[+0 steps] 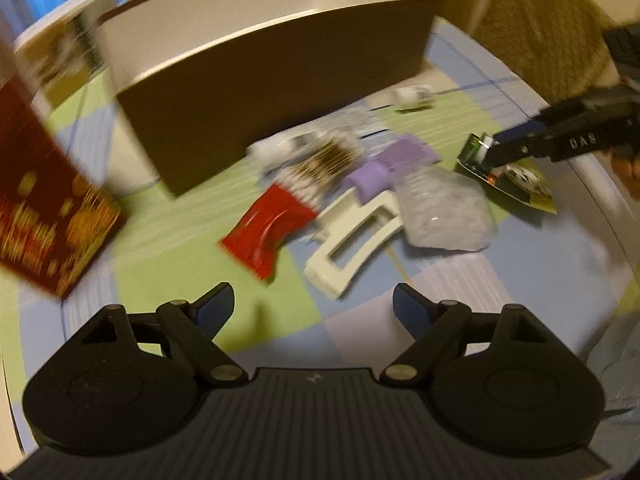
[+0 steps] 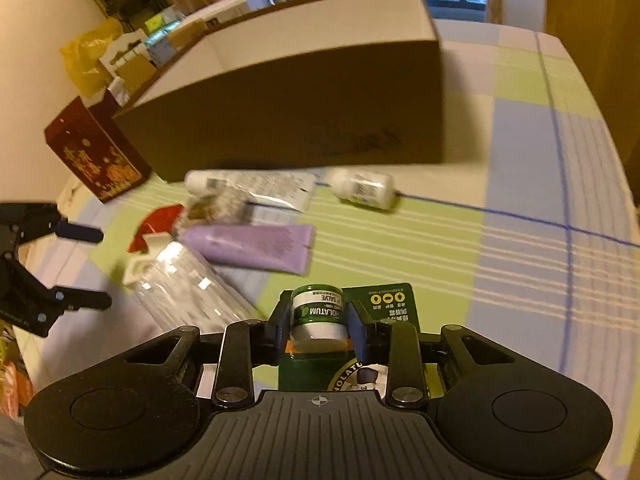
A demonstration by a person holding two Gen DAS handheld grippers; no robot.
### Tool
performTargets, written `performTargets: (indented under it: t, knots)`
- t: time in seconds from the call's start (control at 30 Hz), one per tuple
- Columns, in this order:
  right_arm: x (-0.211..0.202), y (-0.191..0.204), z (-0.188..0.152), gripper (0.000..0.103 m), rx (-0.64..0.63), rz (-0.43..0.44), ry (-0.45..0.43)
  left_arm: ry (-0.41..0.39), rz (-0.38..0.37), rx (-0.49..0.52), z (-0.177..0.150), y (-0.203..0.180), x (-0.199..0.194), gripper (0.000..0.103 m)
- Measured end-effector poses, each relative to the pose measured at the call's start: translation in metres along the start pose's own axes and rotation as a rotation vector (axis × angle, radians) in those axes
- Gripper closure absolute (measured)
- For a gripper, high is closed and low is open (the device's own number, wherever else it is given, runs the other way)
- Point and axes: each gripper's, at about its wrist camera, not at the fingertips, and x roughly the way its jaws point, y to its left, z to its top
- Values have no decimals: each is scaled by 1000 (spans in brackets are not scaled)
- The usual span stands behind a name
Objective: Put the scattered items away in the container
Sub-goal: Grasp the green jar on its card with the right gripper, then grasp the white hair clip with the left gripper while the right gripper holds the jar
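Gripping the green salve pack point(image 2: 318, 312) by its jar, low over the checked cloth point(image 2: 520, 272), the right gripper point(image 2: 318, 330) likely lifts next toward the brown box point(image 2: 304, 108) beyond; the left gripper point(image 1: 312, 308) hovers wide open, empty.

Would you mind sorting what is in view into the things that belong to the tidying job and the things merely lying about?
Job: cardboard box; salve jar on its green card, clamped in the right gripper; purple tube; clear bottle; white bottle; open left gripper.

Lying about: dark red box; yellow bag.
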Motion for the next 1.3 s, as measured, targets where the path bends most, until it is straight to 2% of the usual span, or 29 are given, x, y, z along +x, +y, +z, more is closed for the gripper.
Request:
performTargets:
  t: [0.1, 0.23, 0.3, 0.37, 0.53, 0.57, 0.6, 0.63, 0.7, 0.73, 0.87, 0.9, 0.93, 1.03, 1.1, 1.13, 1.17, 1.2, 1.3]
  knots:
    - [-5, -10, -8, 69, 39, -3, 2, -4, 1, 107, 9, -10, 10, 30]
    - [-14, -16, -14, 69, 68, -3, -9, 26, -15, 178, 15, -17, 28, 44]
    - [-18, -18, -17, 69, 75, -1, -13, 43, -35, 187, 15, -19, 35, 54]
    - [-21, -18, -20, 68, 80, 5, -19, 57, -34, 191, 12, -21, 42, 74]
    - [-29, -11, -25, 68, 40, 23, -19, 88, -62, 175, -6, -19, 37, 76]
    - [-30, -10, -26, 52, 25, 20, -18, 96, -62, 176, -11, -18, 34, 76]
    - [-32, -8, -28, 20, 9, 11, -22, 106, -59, 171, -16, -16, 32, 76]
    - [-34, -6, -29, 15, -10, 2, -37, 115, -56, 156, -20, -13, 29, 76]
    - [-36, 0, -30, 16, -64, 4, -55, 115, -50, 113, -25, -6, 24, 69]
    - [-35, 3, -29, 16, -86, -9, -52, 102, -49, 92, -26, -3, 21, 61]
    - [-25, 12, -25, 17, -181, -35, -40, 55, -28, 73, -19, -4, 20, 53]
    - [-21, 14, -25, 27, -207, -40, -31, 47, -25, 79, -17, -6, 23, 53]
    - [-16, 16, -25, 32, -231, -46, -20, 39, -22, 84, -15, -8, 27, 53]
    - [-5, 21, -29, 35, -288, -68, -5, 21, -12, 111, -12, -14, 35, 53]
    - [1, 23, -32, 36, -319, -83, -12, 16, -6, 143, -13, -19, 38, 60]
    - [4, 24, -33, 40, -328, -89, -10, 12, -5, 154, -14, -21, 38, 64]
    - [8, 24, -34, 57, -335, -100, -2, 5, -6, 157, -15, -22, 37, 64]
    - [11, 24, -35, 66, -338, -114, 11, 3, -3, 158, -16, -23, 37, 64]
    - [12, 22, -39, 67, -336, -125, 15, 3, 8, 155, -20, -25, 33, 66]
